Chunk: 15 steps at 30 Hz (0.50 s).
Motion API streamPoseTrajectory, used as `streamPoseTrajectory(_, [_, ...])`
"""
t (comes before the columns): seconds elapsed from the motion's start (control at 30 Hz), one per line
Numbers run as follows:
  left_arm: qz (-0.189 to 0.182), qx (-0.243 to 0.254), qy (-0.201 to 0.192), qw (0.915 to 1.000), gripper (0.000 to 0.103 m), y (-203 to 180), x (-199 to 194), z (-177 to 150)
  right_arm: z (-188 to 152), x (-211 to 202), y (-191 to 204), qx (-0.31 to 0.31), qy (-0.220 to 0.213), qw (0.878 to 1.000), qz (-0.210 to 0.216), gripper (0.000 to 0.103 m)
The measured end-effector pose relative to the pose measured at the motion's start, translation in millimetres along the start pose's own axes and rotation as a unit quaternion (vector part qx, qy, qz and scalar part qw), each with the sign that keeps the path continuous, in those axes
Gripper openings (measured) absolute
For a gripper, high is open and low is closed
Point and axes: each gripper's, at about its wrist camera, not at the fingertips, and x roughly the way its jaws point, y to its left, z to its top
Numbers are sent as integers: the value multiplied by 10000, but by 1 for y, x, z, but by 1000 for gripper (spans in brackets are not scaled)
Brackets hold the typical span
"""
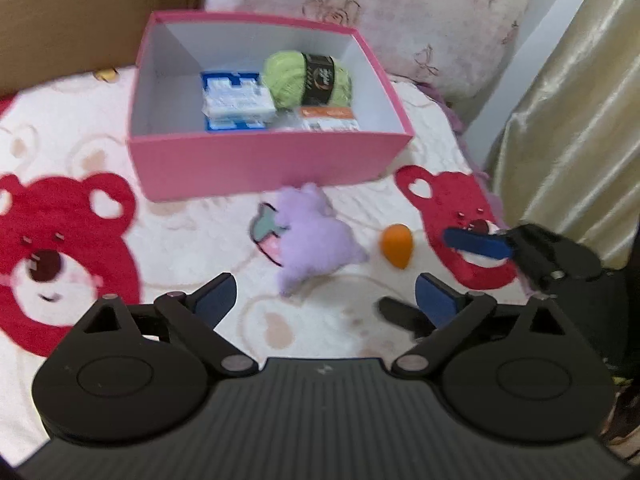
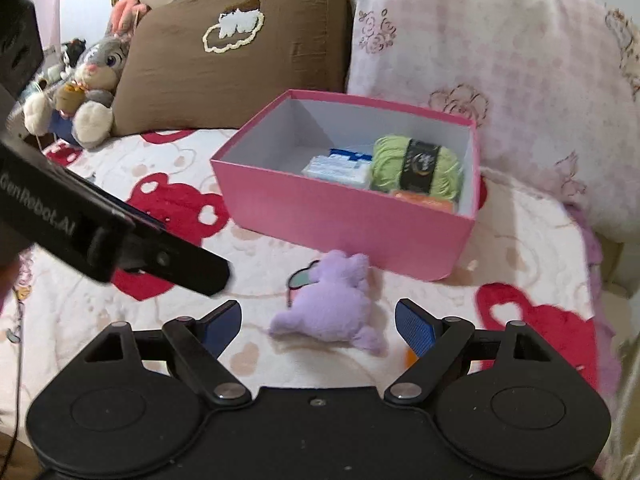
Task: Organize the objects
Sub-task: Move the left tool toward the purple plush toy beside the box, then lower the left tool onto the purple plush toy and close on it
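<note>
I see white fleece blanket with red bear print covering surface. Open pink cardboard box sits on it, holding green yarn skein with black band, blue-and-white packet, orange-labelled packet. Purple plush toy lies on blanket just in front of box, outside it. Small orange teardrop-shaped sponge lies beside toy, apart from it. My left gripper has jaws spread wide, nothing between pads. My right gripper likewise spread, toy ahead between fingers, untouched.
</note>
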Motion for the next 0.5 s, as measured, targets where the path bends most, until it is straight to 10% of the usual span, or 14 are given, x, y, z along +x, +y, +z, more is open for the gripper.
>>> streamPoseTrajectory(0.5, [-240,-433,-443,9978,96,25,77,-15,-22,76,-9,-179,29,9998,4,87])
